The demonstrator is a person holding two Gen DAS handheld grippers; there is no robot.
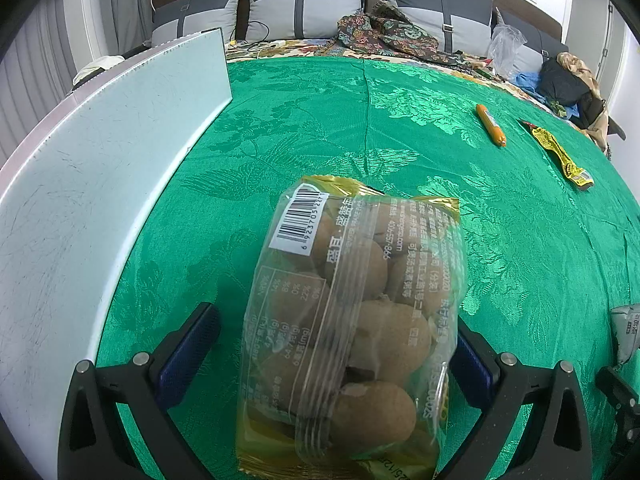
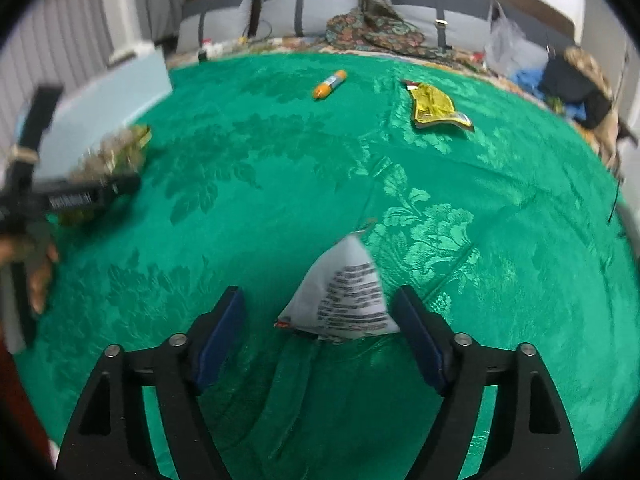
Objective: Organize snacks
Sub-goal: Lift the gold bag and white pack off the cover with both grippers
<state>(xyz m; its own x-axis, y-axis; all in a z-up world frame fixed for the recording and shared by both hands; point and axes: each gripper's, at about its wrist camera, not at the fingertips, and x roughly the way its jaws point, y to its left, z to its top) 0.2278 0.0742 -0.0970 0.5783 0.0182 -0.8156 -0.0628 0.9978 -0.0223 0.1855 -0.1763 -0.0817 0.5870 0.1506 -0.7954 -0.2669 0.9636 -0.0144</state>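
Observation:
A clear bag of round brown snacks (image 1: 352,320) lies between the fingers of my left gripper (image 1: 332,340); the left pad (image 1: 188,344) stands apart from the bag, the right pad (image 1: 472,364) is at its edge, so the jaws are open. The bag also shows blurred in the right wrist view (image 2: 116,152). My right gripper (image 2: 320,320) is open around a white triangular packet (image 2: 348,292) on the green cloth. An orange sausage stick (image 1: 491,125) (image 2: 329,84) and a yellow packet (image 1: 560,154) (image 2: 436,106) lie farther back.
A pale blue-white tray (image 1: 100,168) stands at the left on the green tablecloth (image 1: 320,120). Behind the table is a sofa with grey cushions (image 1: 304,4), patterned cloth, a plastic bag and dark clothes. The white packet's edge shows at the right of the left wrist view (image 1: 628,328).

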